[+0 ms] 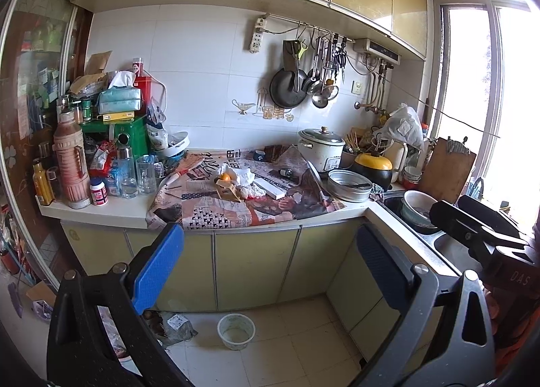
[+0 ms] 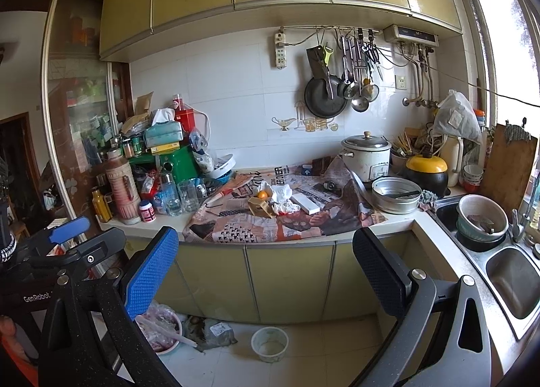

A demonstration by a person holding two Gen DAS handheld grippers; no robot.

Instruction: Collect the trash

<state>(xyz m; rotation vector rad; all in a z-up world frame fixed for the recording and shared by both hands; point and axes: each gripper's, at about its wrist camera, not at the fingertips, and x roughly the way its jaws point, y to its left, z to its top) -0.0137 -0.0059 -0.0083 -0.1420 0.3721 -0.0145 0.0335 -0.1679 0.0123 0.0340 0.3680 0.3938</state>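
A small heap of trash lies on the newspaper-covered counter (image 1: 236,214): crumpled white tissue (image 1: 241,176) (image 2: 281,194), an orange peel piece (image 1: 225,177) (image 2: 262,195), a tan cardboard scrap (image 1: 227,192) (image 2: 258,208) and a white flat box (image 1: 270,186) (image 2: 305,203). My left gripper (image 1: 270,265) is open and empty, well back from the counter, level with the cupboard doors. My right gripper (image 2: 266,268) is open and empty too, equally far back. The left gripper also shows at the right view's left edge (image 2: 69,230).
Bottles, glasses and boxes crowd the counter's left end (image 1: 101,164). A rice cooker (image 2: 366,157), a metal pan (image 2: 396,194) and a yellow-lidded pot (image 2: 426,171) stand on the right. A double sink (image 2: 506,272) with bowls is far right. A white cup (image 2: 269,343) and bags lie on the floor.
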